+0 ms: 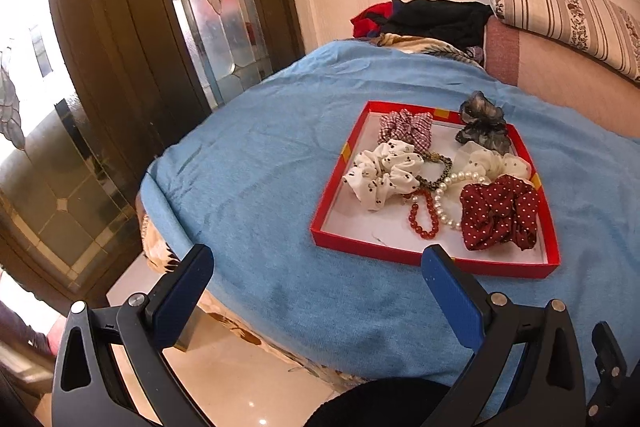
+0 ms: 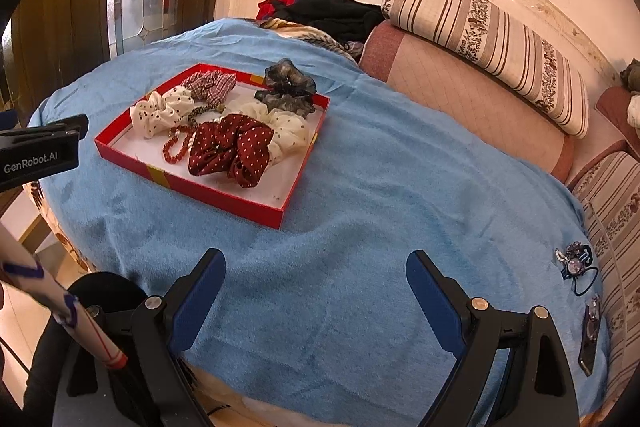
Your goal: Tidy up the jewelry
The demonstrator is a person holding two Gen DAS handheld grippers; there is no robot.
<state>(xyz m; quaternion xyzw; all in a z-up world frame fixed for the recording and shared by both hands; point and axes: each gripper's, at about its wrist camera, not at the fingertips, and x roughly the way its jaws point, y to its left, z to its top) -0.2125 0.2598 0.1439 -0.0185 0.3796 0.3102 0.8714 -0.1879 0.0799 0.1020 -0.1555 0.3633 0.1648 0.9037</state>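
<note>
Jewelry and hair stuff is mostly piled in a shallow red cardboard tray with a white floor (image 1: 432, 261) (image 2: 192, 187), sitting on a blue fleecy blanket (image 1: 280, 167) (image 2: 380, 187) spread over the bed. From the left gripper (image 1: 320, 287) the tray is just ahead and a bit to the right, its near rim almost touching the right fingertip in that view; from the right gripper (image 2: 316, 275) it's ahead and off to the left, well apart. Both grippers have their blue-padded fingers spread wide with nothing between them, just hovering over the blanket. Inside the tray: a dark red white-dotted fabric scrunchie (image 1: 500, 213) (image 2: 232, 149) nearest the left gripper, a white scrunchie with small dark spots (image 1: 380, 173) (image 2: 160, 113), a cream sheer scrunchie (image 1: 496, 161) (image 2: 286, 131), a red-and-white checked scrunchie (image 1: 406, 127) (image 2: 210, 83) at the far side, and a grey gauzy scrunchie (image 1: 482, 123) (image 2: 290, 89) draped over the far rim. Between them lie a red bead bracelet (image 1: 422, 217) (image 2: 174, 147), a white pearl bracelet (image 1: 446, 197) and a brownish patterned band (image 1: 436, 171), touching each other. Far to the right of the right gripper, near the blanket's edge, there's a little dark blue hair tie with a shiny ornament (image 2: 576, 265) still outside the tray. A striped floral bolster pillow (image 1: 568, 11) (image 2: 492, 39) lies beyond, against the wall.
</note>
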